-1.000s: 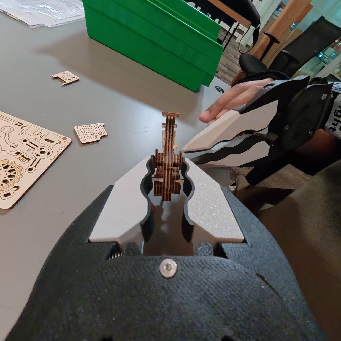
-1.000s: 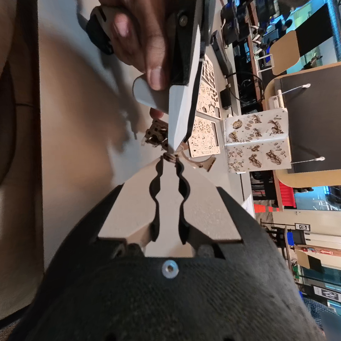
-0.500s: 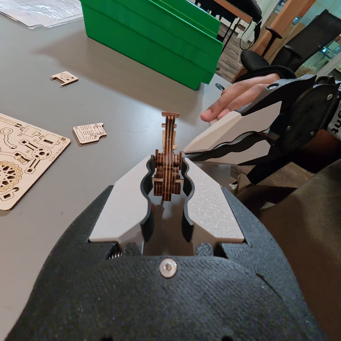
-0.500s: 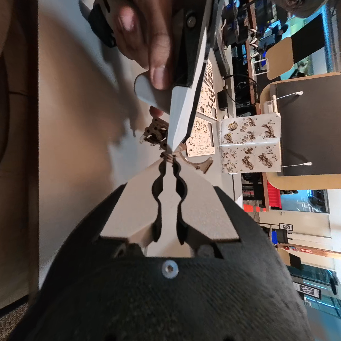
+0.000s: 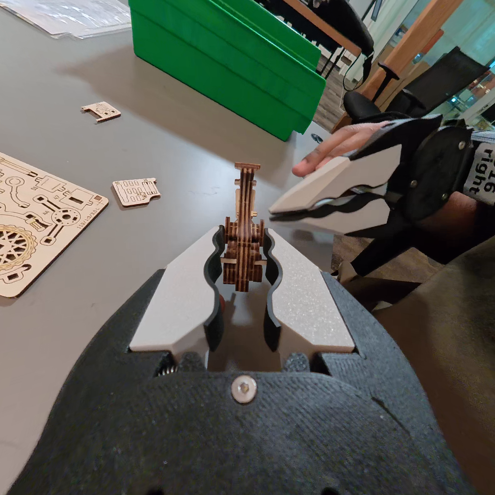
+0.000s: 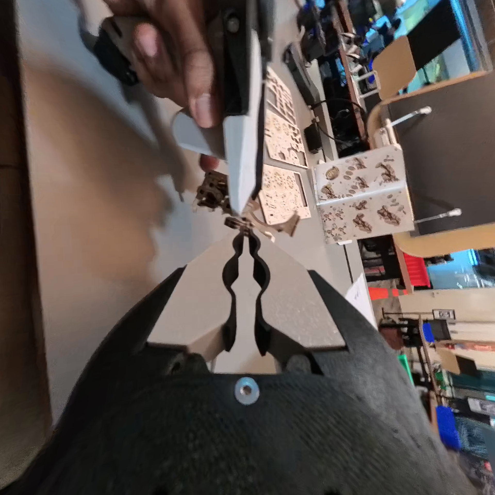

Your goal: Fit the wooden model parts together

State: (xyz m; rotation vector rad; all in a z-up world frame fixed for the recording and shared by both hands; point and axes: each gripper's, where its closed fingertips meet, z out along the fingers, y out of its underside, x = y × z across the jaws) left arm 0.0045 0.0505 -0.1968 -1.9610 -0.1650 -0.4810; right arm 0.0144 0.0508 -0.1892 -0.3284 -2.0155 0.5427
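Grey tabletop fills scene; green bins far, perforated wooden sheet at left, two loose wooden offcuts near it.

Our left gripper: jaws clamped on dark layered wooden model, held above tabletop, thin mast pointing up.

Our right gripper, at right: jaws nearly together, pinching small wooden part at tips, just beside model.

We judge model light, stiff, brittle; grip thick layered body, not mast.

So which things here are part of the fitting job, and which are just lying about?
In use:
- wooden model assembly, clamped in the left gripper
- right gripper, nearly closed beside it

Lying about:
- wooden parts sheet
- two small offcuts
- green bins
- instruction sheet
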